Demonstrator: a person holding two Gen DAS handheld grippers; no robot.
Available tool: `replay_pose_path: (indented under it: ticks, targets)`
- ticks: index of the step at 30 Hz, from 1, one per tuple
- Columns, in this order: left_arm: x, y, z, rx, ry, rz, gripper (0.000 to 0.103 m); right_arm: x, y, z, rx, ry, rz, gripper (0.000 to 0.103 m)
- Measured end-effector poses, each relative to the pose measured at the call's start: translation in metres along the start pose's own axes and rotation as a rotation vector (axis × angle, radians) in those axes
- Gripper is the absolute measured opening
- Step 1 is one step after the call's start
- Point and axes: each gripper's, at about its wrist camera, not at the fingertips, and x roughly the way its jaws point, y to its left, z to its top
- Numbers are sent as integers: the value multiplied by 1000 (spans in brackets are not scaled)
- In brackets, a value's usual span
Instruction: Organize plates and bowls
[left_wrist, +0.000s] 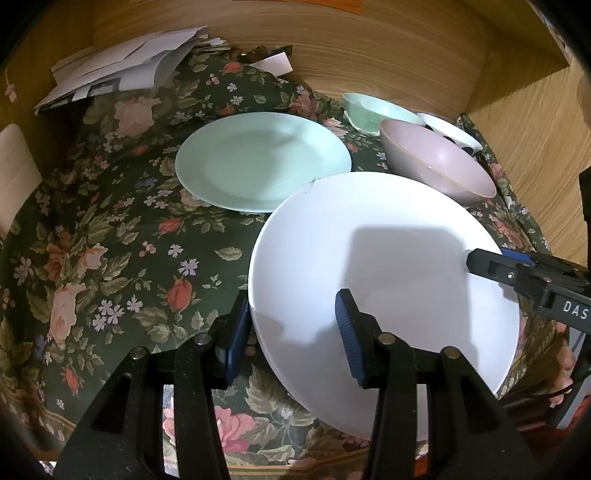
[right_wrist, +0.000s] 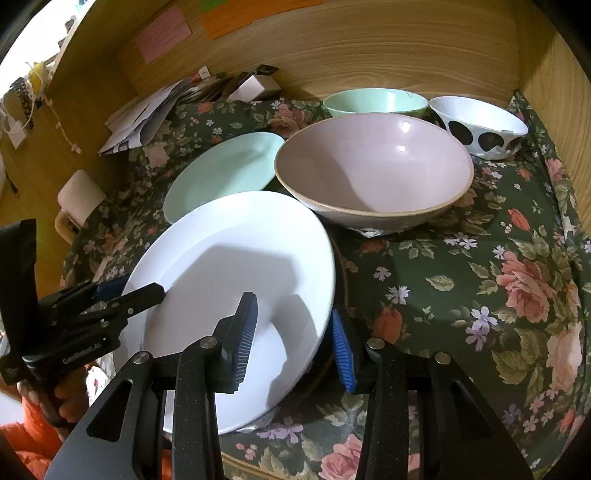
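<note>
Large plate (left_wrist: 384, 280) lies before the smaller plate (left_wrist: 262, 160), bowls (left_wrist: 439, 162) behind right.

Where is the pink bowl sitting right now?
The pink bowl sits centre of the right wrist view, just behind the white plate, with the mint bowl and spotted bowl behind it.

A dark green cloth (right_wrist: 461, 266) printed with pink and red roses, pale lilac flowers and green leaves is seen across both views. At the lower centre a plain white plate (right_wrist: 236, 280) is shown. A pale mint plate (left_wrist: 262, 160) is seen above it. A dusty pink bowl (right_wrist: 373, 166) with a tan rim is shown at the centre of the right wrist view. At the upper right, a mint bowl (right_wrist: 375, 101) and a white bowl (right_wrist: 480, 125) with large black dots are seen. The fingers (left_wrist: 347, 328) are black with blue ribbed pads. The surrounding wood panel (right_wrist: 369, 48) is light brown and grained. A pink note (right_wrist: 162, 35) and an orange note (right_wrist: 251, 13) are stuck on it. White papers (left_wrist: 122, 74) are seen at the upper left.
</note>
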Motion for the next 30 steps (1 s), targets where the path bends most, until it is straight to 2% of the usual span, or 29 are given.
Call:
replay_pose_path:
  ticks: [4,8,18,25,28,30]
  targets:
    - [2,-1,1,7,-1,-1,45,-3,-1,-1,7,-2,-4,36]
    - [3,-2,0,8,-1,-1,45,-14,2,-1,-38,-59,-90,37]
    - [-21,1,10,12,-68,1,46,-26,7,10,-51,-93,-80,37]
    - [-46,14,29,-3,-145,33,64,-35,15,27,-76,-138,-63,40]
    - [-55,17,38,-3,-181,60,76,-40,20,37,-90,-170,-55,50]
    - [-59,21,45,-5,-198,79,84,-43,22,43,-95,-188,-44,61]
